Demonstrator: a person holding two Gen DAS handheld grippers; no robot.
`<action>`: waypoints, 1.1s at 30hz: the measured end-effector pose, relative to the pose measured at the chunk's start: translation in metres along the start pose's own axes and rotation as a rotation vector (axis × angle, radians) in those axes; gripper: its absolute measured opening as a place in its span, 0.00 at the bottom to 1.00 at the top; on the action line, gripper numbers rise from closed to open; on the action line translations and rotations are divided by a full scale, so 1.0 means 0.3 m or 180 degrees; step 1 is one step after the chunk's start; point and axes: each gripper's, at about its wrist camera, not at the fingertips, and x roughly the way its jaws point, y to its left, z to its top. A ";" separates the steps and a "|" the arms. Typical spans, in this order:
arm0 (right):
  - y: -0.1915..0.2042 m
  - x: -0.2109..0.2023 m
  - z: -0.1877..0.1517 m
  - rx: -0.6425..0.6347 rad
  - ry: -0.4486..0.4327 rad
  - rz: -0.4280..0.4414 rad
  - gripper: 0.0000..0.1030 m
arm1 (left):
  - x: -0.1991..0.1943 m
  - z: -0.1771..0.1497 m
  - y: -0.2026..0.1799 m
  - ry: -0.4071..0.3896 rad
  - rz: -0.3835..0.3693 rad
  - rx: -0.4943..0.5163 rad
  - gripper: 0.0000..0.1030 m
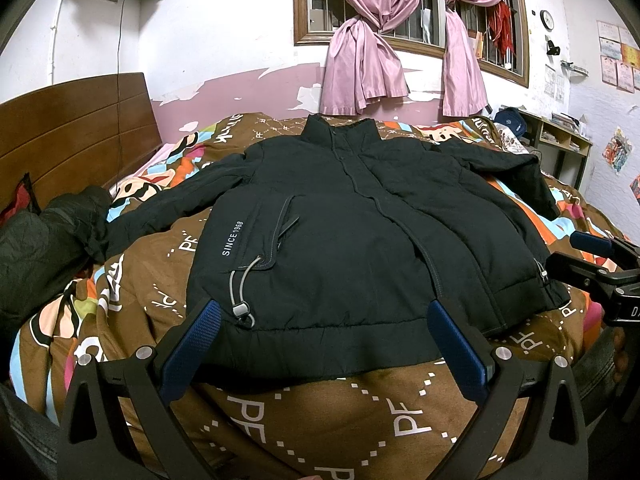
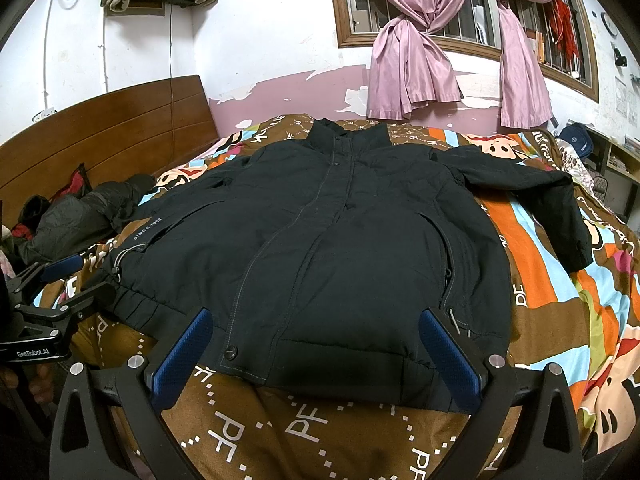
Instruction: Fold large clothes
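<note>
Jacket's laid out, nothing folded yet, so this looks like the very start

The black jacket [image 1: 340, 232] lies face up and zipped on the patterned quilt [image 1: 312, 412], collar toward the window, both sleeves spread to the sides. The left gripper [image 1: 324, 340] and right gripper [image 2: 316, 344] both hover just off the hem with jaws spread wide, holding nothing. The left one lines up with the hem corner by the drawcord [image 1: 240, 296], the right one nearer the other corner. I'd guess the next move is pinching a sleeve or side edge and bringing it in over the chest, and the padding looks bulky so it needs a deep bite
</note>
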 end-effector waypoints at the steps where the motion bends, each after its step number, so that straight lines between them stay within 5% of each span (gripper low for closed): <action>1: 0.000 0.000 0.000 0.0000 0.0000 0.0000 1.00 | 0.001 0.000 0.001 0.0000 0.0001 0.0002 0.98; 18: -0.064 -0.053 0.044 0.0328 -0.0138 -0.0141 1.00 | -0.007 0.052 0.030 0.0075 0.0032 -0.0131 0.98; 27: -0.158 -0.258 0.245 0.0628 -0.0273 -0.0244 1.00 | -0.024 0.328 0.058 -0.0024 -0.0078 0.0114 0.98; 33: -0.262 -0.364 0.494 0.0713 -0.0012 -0.0499 1.00 | -0.019 0.557 0.073 0.0167 -0.0048 0.0322 0.98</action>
